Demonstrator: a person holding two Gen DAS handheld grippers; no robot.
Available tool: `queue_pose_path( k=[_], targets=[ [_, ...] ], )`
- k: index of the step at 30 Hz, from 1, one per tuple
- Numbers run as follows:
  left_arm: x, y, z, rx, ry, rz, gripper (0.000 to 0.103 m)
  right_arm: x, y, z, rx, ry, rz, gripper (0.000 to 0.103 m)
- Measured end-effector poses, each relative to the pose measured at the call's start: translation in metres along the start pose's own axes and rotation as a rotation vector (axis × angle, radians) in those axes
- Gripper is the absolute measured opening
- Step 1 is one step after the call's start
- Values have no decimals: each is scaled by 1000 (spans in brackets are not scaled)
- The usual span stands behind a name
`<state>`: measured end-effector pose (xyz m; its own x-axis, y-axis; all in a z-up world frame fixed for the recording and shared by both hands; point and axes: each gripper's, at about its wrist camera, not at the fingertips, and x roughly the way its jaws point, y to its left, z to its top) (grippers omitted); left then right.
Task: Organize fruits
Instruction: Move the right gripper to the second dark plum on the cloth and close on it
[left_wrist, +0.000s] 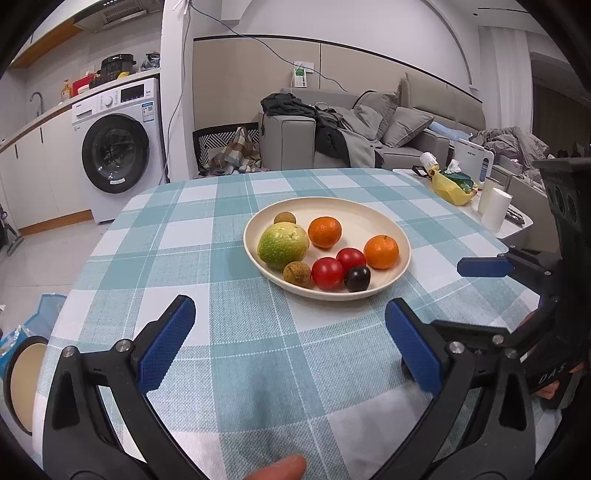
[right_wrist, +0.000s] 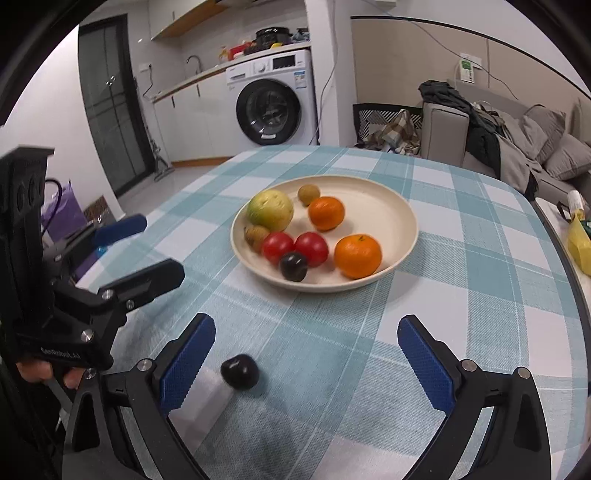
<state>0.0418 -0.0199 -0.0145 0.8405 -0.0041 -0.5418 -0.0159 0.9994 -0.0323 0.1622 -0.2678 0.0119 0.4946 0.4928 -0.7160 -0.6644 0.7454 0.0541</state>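
- My right hand-held gripper (right_wrist: 306, 365) is spread wide and holds nothing; a loose dark plum (right_wrist: 240, 372) lies on the bench (right_wrist: 480, 295) at lower centre of the right wrist view, just beside my left blue pad (right_wrist: 186, 369).
- My left hand-held gripper (left_wrist: 290, 339) is also wide and empty, low in its own frame, short of the plate (left_wrist: 369, 210).
- The plate sits mid-frame with a green fruit (left_wrist: 283, 246), two oranges, two red fruits (left_wrist: 327, 273) and another dark plum (left_wrist: 357, 278) crowded toward its near rim.
- Risk: the loose plum is round and, I judge, will roll if a pad nudges it off-centre, possibly toward the bench edge.
- Risk: closing hard could bruise it, I think.
- Risk: dropping it onto the packed near side may knock the small brown fruit (left_wrist: 296, 273) over the rim.
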Motion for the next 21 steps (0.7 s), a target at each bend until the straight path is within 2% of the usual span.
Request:
queue_pose_path(
  k=[5,7,10,12,13,14,17,21],
  targets=[
    [-2,5,-2,-9,23,-18,102,6,11,-9,-33,67,31,101],
    [2,6,-2,-14,41,-26,95,10,14,-13,-51,92,65,97],
    [7,7,-3,-21,69,-58,73,16,19,-17,-72,124,81,75],
    [11,8,-2,-25,83,-79,54,19,22,-19,-85,137,91,71],
    [13,9,-2,-29,88,-85,48,20,23,-20,-89,140,99,68],
    [14,10,-2,-33,94,-92,36,20,24,-21,-93,144,106,65],
    [19,11,-2,-44,111,-113,20,21,28,-23,-111,155,125,55],
    [21,11,-3,-42,117,-126,7,23,32,-25,-126,164,135,44]
  ],
)
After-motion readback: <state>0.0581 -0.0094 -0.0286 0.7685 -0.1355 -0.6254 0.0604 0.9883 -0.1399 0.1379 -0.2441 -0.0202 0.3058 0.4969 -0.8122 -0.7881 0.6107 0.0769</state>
